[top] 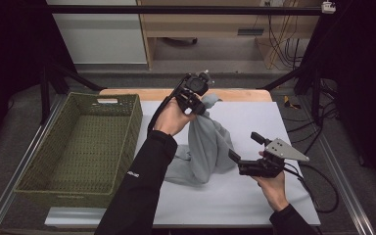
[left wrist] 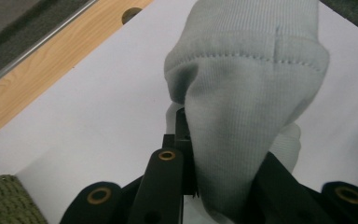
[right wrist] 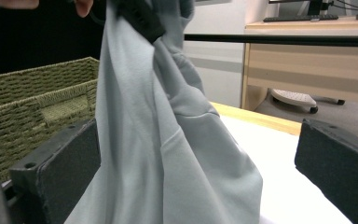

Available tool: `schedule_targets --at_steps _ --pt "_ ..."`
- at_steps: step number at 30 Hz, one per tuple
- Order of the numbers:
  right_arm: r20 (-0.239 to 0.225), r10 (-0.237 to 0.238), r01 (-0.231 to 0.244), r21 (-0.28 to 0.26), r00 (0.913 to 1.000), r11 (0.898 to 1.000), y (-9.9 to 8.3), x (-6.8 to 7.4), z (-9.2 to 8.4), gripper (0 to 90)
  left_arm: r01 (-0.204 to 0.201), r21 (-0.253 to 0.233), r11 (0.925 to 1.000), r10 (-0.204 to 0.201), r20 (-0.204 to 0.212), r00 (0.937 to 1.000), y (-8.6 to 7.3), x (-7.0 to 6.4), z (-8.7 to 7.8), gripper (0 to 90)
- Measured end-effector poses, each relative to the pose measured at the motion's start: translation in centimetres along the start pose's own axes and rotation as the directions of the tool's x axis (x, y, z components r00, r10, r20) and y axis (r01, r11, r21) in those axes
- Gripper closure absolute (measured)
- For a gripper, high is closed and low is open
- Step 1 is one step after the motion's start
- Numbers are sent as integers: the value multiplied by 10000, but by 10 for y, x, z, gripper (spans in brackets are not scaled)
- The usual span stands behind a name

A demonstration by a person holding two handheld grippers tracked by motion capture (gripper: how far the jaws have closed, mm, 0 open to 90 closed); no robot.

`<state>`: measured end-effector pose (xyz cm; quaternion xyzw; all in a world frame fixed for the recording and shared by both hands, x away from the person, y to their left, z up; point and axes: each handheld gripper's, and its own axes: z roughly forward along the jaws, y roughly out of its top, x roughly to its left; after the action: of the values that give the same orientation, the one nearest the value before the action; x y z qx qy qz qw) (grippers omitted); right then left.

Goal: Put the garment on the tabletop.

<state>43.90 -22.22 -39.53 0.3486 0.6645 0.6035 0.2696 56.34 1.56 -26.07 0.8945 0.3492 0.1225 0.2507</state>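
Bench edges: your white mat [top: 254,196] covers most of the bench [top: 235,94]; bare wood strip shows along the far side. Near edge of mat sits just above your forearms.
Open room: right half of mat, fwd of your right hand, is bare; also the near strip below the garment.
Left tongs [top: 199,105]: clamped on a ribbed cuff/hem of the grey garment [top: 206,147], held up over the far-centre of the mat. In left gripper view the fabric [left wrist: 247,107] drapes across both jaws, stitched hem uppermost.
Right tongs [top: 245,147]: jaws wide apart, gripping nothing. They sit level w/ the hanging cloth, at its right flank; in right gripper view the garment [right wrist: 168,140] hangs between the two pads, nearer the left pad. Can't tell if a pad touches it.
Garment: one end lifted by your left tongs, hangs as a tall cone; lower part bunched on the mat centre, a fold trailing toward your left sleeve [top: 142,186].
Basket [top: 127,142]: green woven, rectangular, on your left, partly over the mat's left edge; near wall just beside your left forearm. Nothing seen inside.
In the way: basket's right wall limits leftward moves; your left arm crosses the mat's left-centre. Right tongs' cable [top: 323,188] loops over the mat's right edge.
Beyond bench: black frame bar, wood desk, cables on floor at far right.
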Motion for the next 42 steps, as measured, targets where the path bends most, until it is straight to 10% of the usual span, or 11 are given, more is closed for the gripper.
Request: schedule_targets --at_steps 30,42 --pt "550 382 -401 329 9978 9987 -38 -24 -33 4 -365 941 9949 324 450 9985 -33 -7 58 786" --pt "512 117 -136 367 9986 9992 -40 -26 -32 4 -160 -1317 9912 178 119 9998 -43 -2 22 260"
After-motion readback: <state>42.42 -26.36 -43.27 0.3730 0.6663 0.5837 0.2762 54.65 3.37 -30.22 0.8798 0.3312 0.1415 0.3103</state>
